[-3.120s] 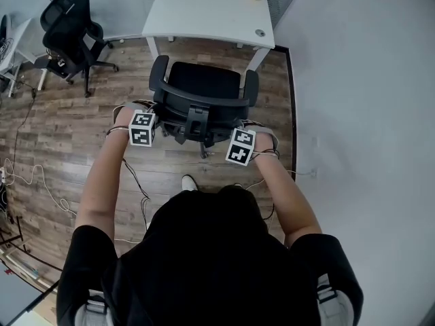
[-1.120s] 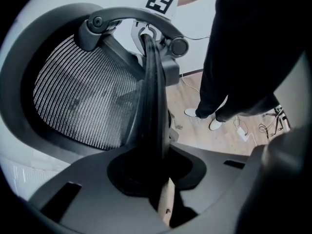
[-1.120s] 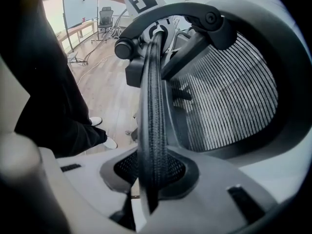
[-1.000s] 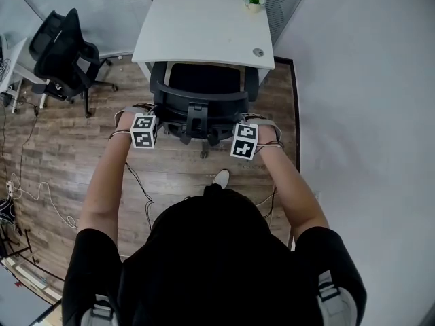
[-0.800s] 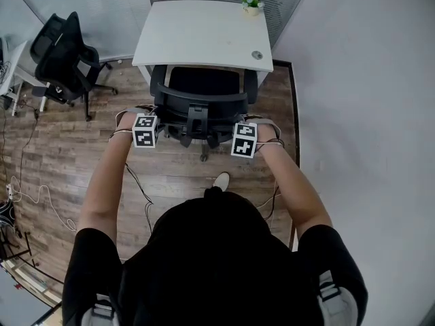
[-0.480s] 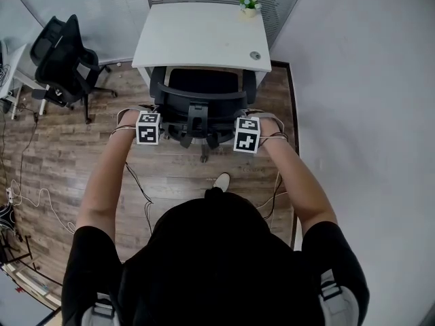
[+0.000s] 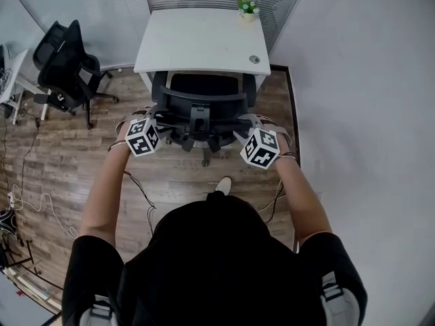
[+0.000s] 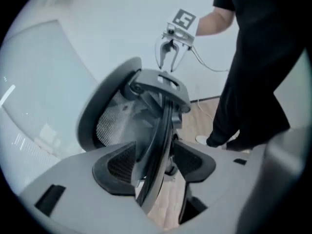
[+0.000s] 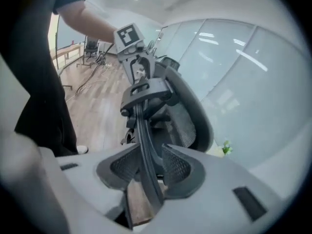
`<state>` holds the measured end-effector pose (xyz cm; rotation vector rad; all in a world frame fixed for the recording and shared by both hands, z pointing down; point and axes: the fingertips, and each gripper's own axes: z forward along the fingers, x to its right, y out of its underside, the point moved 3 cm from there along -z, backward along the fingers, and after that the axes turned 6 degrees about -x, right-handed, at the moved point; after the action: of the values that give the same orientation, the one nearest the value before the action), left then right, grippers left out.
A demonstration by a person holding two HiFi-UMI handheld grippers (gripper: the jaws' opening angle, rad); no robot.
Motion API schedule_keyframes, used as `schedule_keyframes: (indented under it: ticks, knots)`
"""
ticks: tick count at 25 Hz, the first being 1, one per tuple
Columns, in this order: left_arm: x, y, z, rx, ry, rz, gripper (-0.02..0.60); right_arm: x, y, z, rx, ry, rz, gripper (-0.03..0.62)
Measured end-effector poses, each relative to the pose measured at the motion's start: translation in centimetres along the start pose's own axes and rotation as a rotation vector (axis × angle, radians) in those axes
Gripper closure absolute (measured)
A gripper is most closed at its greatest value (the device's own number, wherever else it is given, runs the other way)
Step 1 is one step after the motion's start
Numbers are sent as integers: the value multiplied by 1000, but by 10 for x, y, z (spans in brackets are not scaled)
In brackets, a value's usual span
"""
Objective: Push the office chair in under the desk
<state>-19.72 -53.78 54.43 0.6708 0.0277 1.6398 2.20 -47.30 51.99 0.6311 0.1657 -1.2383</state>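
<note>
The black mesh office chair (image 7: 198, 99) stands with its seat tucked under the white desk (image 7: 197, 39); its backrest faces me. My left gripper (image 7: 162, 126) is at the backrest's left edge and my right gripper (image 7: 240, 132) at its right edge. In the left gripper view the left gripper (image 8: 158, 160) has its jaws opening, with the chair's (image 8: 117, 116) dark frame rim between the pads and gaps showing. In the right gripper view the right gripper (image 9: 148, 165) also stands open around the rim of the chair (image 9: 185, 116), not pressing it.
A second black chair (image 7: 64, 60) stands at the left by another desk (image 7: 10, 73). A small potted plant (image 7: 246, 5) sits on the desk's far right corner. Cables (image 7: 27, 195) trail over the wood floor. A wall runs close along the right.
The chair has rolled forward under the desk. Both grippers' jaws have spread apart off the backrest rim, and their marker cubes have tilted outward and drawn back a little.
</note>
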Motion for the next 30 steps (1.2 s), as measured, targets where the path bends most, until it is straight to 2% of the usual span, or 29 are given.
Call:
schedule_keyframes:
  ticks: [4, 6, 9, 12, 18, 21, 30]
  knots:
    - [11, -36, -35, 261, -59, -199, 350, 8, -27, -42, 286, 123, 224, 457]
    - [15, -57, -54, 396, -83, -303, 362, 7, -39, -58, 434, 152, 347, 459]
    - [20, -85, -84, 586, -119, -443, 398, -2, -56, -77, 603, 127, 511, 461]
    - [33, -102, -108, 715, -134, -507, 436, -15, -74, -95, 725, 92, 613, 490]
    - [71, -116, -145, 840, -199, -543, 543, -41, -102, -141, 859, 140, 658, 562]
    - [81, -117, -154, 875, -204, -577, 588, -50, -109, -152, 878, 167, 656, 591]
    - [98, -125, -176, 894, -231, -549, 588, -82, -113, -162, 868, 174, 672, 592]
